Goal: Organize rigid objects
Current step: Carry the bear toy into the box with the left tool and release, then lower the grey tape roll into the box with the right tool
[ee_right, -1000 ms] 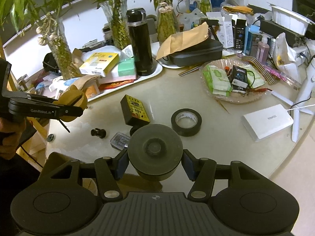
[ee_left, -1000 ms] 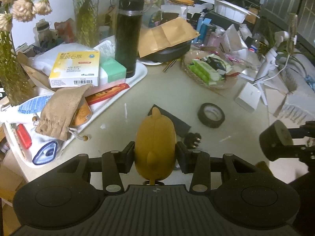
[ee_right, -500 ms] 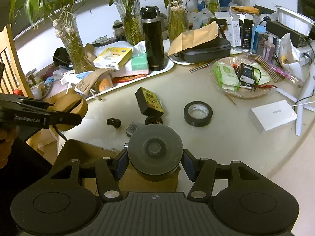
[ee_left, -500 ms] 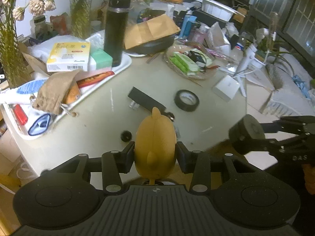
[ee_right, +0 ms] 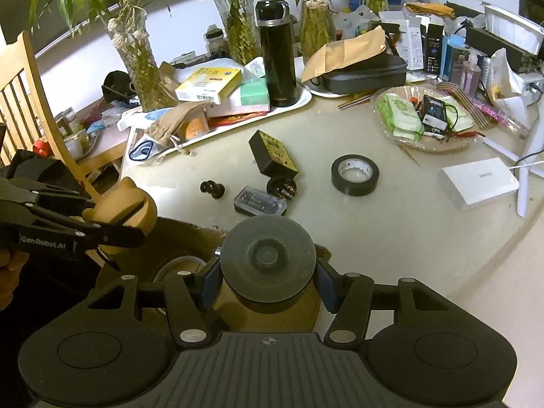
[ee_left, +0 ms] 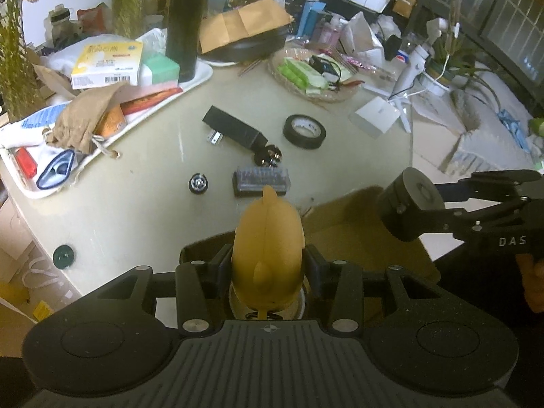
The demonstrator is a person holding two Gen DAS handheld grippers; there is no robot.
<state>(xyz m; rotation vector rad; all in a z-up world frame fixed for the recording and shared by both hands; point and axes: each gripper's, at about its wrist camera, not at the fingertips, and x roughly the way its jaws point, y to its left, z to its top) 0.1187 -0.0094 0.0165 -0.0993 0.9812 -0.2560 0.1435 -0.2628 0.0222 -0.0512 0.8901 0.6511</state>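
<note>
My left gripper (ee_left: 268,262) is shut on a mustard-yellow toy figure (ee_left: 268,234), its pads pressing both flanks. In the right wrist view that same toy (ee_right: 125,209) hangs at the left in the left gripper (ee_right: 114,227). A dark round disc-shaped weight (ee_right: 267,255) sits clamped in my right gripper (ee_right: 267,273). The left wrist view shows this disc (ee_left: 409,205) at the right. Both grippers hover over an open cardboard box (ee_right: 190,238) at the table's near edge. On the table lie a black tape roll (ee_left: 304,131), a black adapter (ee_left: 234,131) and a bit case (ee_left: 261,181).
A white tray (ee_left: 200,78) piled with boxes and a black flask (ee_left: 183,23) fills the back left. A basket (ee_left: 343,97) of packets and a white box (ee_left: 377,118) stand to the right. A small black knob (ee_left: 198,182) and a green cap (ee_left: 63,256) lie near the edge. A wooden chair (ee_right: 30,102) stands left.
Both grippers have drawn back from the table toward its near edge, each still holding its object. The cardboard box has come into view under them.
</note>
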